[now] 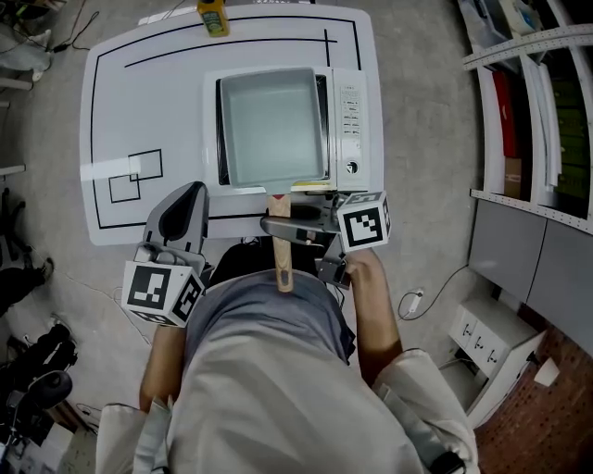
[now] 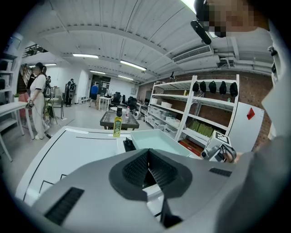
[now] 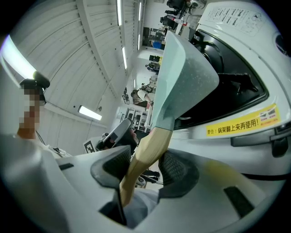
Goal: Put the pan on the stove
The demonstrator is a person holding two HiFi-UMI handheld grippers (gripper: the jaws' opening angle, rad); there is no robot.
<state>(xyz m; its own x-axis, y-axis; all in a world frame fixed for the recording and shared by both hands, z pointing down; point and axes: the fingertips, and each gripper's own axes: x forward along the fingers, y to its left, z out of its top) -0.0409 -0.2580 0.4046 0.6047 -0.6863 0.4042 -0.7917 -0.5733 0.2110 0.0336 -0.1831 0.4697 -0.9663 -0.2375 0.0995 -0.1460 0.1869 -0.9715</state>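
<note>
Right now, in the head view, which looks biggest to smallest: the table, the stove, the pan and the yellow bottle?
1. table
2. stove
3. pan, only a little smaller than the stove
4. yellow bottle, by far the smallest

Pale short-sleeved top (image 1: pixel 278 412), grey garment (image 1: pixel 269 305) below

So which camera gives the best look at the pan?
The head view: it looks straight down on the whole pan over the stove, handle included. The right gripper view shows only the handle between the jaws and one side; the left gripper view shows part of it beyond its jaws.
</note>
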